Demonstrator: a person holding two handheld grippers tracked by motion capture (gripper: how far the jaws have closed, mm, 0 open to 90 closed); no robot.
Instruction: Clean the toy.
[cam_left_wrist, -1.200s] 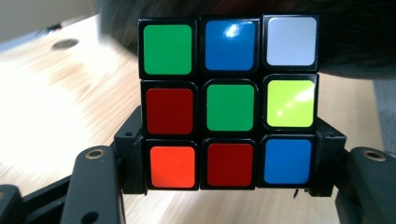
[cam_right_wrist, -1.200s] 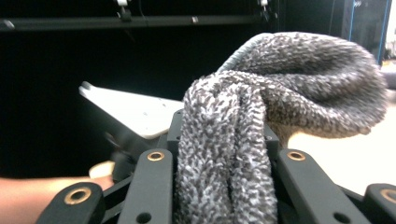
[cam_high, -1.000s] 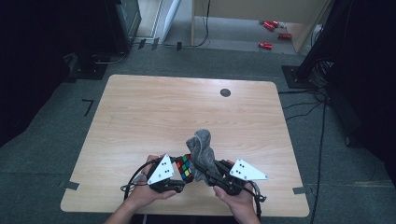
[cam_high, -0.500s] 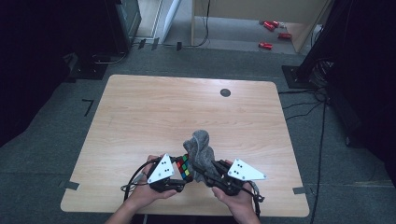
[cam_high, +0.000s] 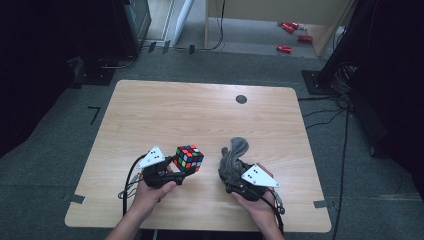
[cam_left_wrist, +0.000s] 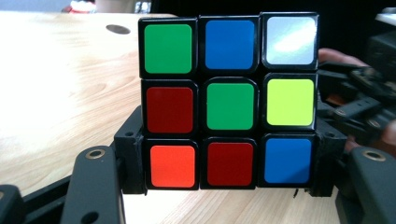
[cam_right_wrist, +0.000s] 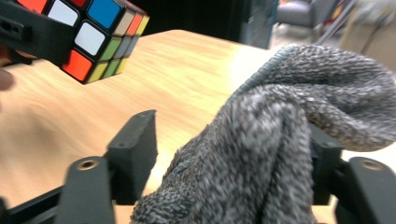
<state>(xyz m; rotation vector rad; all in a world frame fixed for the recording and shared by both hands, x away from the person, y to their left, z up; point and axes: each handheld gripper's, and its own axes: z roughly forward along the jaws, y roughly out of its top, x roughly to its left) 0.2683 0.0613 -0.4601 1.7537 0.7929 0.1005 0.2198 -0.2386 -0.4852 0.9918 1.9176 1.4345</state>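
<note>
A scrambled Rubik's cube (cam_high: 189, 158) is clamped in my left gripper (cam_high: 181, 164), held a little above the table's front. In the left gripper view the cube (cam_left_wrist: 229, 102) shows green, blue, red, orange, yellow and white tiles, with the gripper (cam_left_wrist: 229, 161) shut on its two sides. A grey knitted cloth (cam_high: 233, 159) is bunched at my right gripper (cam_high: 231, 176). Its jaws have just been opening. In the right gripper view the cloth (cam_right_wrist: 280, 140) lies loosely between the jaws of that gripper (cam_right_wrist: 231, 158); the left jaw stands apart from it. The cube (cam_right_wrist: 88, 37) shows at the upper left.
The wooden table (cam_high: 200, 110) has a small black round spot (cam_high: 241, 99) near its far edge. Grey floor surrounds it, with red objects (cam_high: 287, 37) on the floor beyond. Dark equipment and cables (cam_high: 345, 100) stand to the right.
The two hands have drawn apart: the cube went left, away from the cloth, and the right gripper went right and down. The cloth now sags in the right gripper's widened jaws.
</note>
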